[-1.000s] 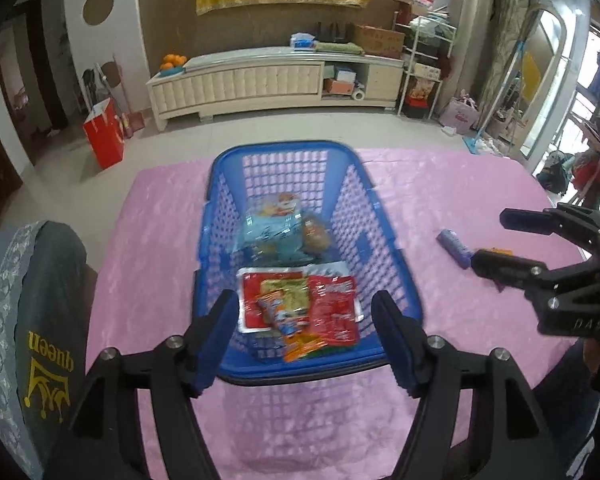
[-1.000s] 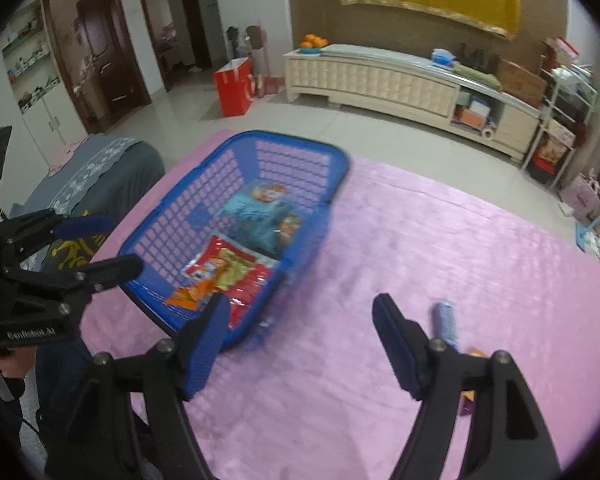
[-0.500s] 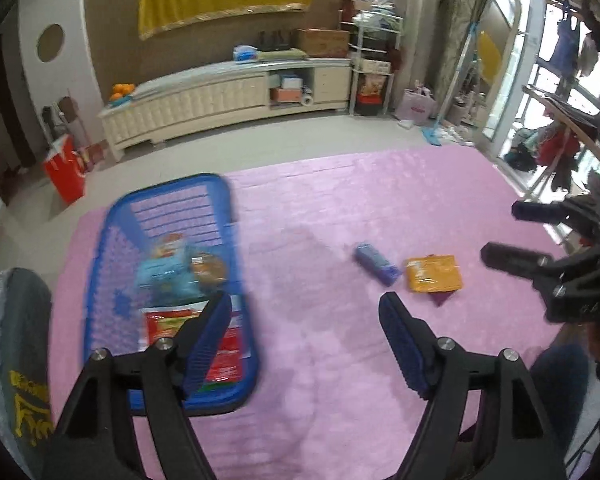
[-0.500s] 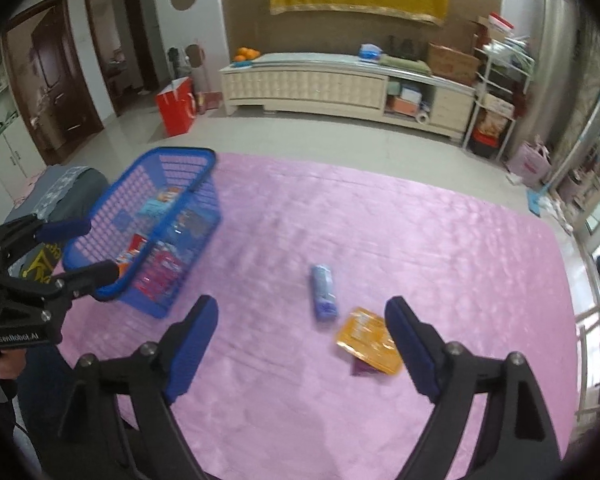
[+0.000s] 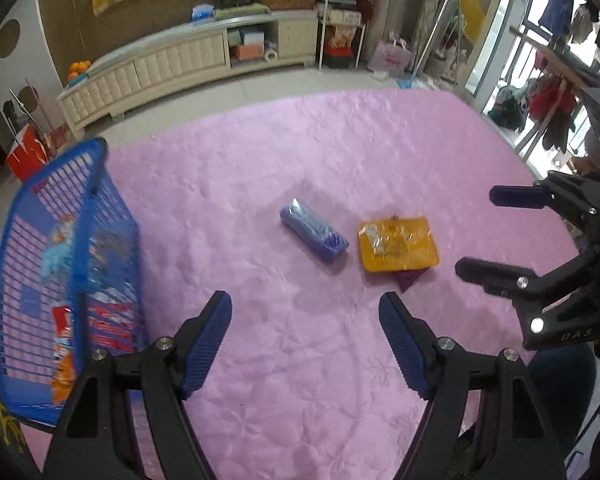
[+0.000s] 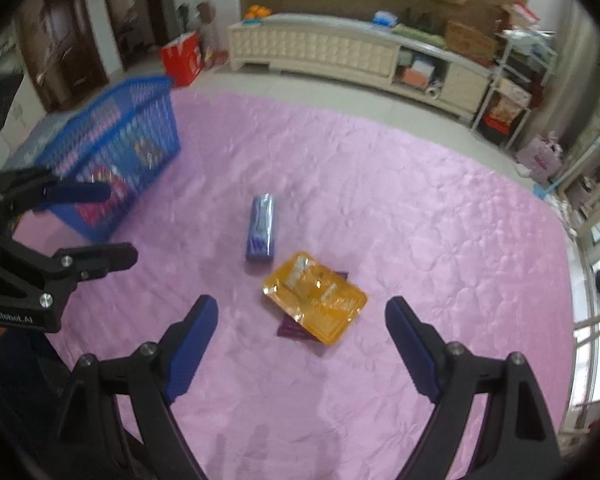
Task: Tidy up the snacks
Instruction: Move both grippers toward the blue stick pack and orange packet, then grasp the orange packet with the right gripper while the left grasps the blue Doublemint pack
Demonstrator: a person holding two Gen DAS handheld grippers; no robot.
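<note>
While both hand-held grippers, left (image 5: 305, 312) and right (image 6: 300, 320), gape wide and empty, a dark purple packet (image 6: 290, 327) lies mostly hidden under the yellow plastic snack tray (image 6: 314, 300) beside the blue foil-wrapped snack roll (image 6: 261, 227).

Basket (image 5: 80, 216) at table (image 5: 300, 160) left, holding snack packets (image 5: 100, 320). Right of it, well apart: wrapped roll (image 5: 314, 235), then tray pack (image 5: 398, 244) just beside, lying on a flat packet (image 5: 410, 278).

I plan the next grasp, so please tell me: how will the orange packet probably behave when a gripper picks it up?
The orange packet looks flat and glossy, so it may slip between the pads. Its film shows crinkles, so it is probably light and may bend. It lies partly on a purple packet, which might shift with it.
</note>
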